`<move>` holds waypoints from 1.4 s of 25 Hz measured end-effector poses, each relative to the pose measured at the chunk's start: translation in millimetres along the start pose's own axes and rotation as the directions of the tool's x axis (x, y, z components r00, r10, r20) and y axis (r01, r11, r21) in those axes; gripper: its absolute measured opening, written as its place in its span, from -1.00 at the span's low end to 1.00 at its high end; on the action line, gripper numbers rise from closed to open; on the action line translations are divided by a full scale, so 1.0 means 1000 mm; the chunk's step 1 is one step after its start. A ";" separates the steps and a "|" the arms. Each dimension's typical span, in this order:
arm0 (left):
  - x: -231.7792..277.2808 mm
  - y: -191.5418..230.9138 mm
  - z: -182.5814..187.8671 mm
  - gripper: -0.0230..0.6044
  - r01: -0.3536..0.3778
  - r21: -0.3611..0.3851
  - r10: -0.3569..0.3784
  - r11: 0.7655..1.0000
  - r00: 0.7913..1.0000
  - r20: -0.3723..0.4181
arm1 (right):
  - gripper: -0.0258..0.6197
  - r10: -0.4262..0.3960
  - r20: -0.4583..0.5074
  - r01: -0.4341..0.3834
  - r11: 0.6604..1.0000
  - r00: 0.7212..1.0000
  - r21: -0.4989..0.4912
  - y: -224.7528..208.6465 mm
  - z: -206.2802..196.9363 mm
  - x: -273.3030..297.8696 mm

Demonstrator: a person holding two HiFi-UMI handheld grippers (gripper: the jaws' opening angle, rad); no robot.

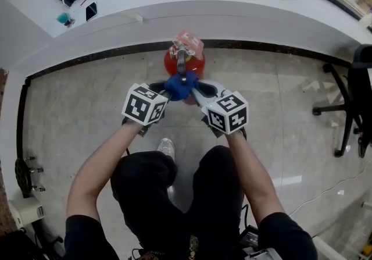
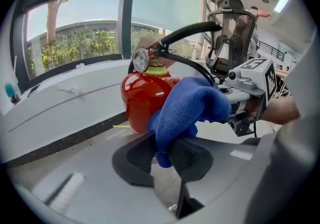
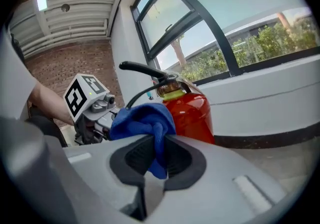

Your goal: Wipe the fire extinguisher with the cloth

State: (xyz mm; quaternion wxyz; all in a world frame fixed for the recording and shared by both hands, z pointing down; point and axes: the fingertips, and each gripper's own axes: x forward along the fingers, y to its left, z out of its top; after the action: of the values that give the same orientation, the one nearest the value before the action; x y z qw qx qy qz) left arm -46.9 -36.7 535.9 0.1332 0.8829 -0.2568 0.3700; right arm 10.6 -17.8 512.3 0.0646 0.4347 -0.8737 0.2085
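A red fire extinguisher [image 1: 183, 58] with a black handle and a gauge stands on the tiled floor by the white ledge. Just in front of it, a bunched blue cloth [image 1: 180, 86] hangs between my two grippers. My left gripper [image 1: 164, 91] is shut on one end of the cloth [image 2: 190, 107], which drapes in front of the extinguisher [image 2: 140, 97]. My right gripper [image 1: 197, 93] is shut on the other end of the cloth [image 3: 142, 120], with the extinguisher [image 3: 192, 113] close behind it. Whether the cloth touches the red tank cannot be told.
A curved white window ledge [image 1: 174, 14] with a dark base strip runs behind the extinguisher. A black office chair [image 1: 354, 102] stands on the right. A shoe [image 1: 166, 148] and the person's legs are below the grippers. Cables lie at the left wall.
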 end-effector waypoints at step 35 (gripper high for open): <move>0.197 0.007 -0.185 -0.73 0.157 -0.073 -0.169 0.985 0.966 -0.195 | -0.81 -0.031 -0.544 0.045 0.999 0.838 0.013 -0.111 -0.255 0.073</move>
State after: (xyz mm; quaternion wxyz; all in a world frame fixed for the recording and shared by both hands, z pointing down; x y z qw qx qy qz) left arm -42.6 -33.7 806.1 0.2133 0.8551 -0.1790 0.4374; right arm 35.9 -23.1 798.5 0.3083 0.3757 -0.8080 0.3330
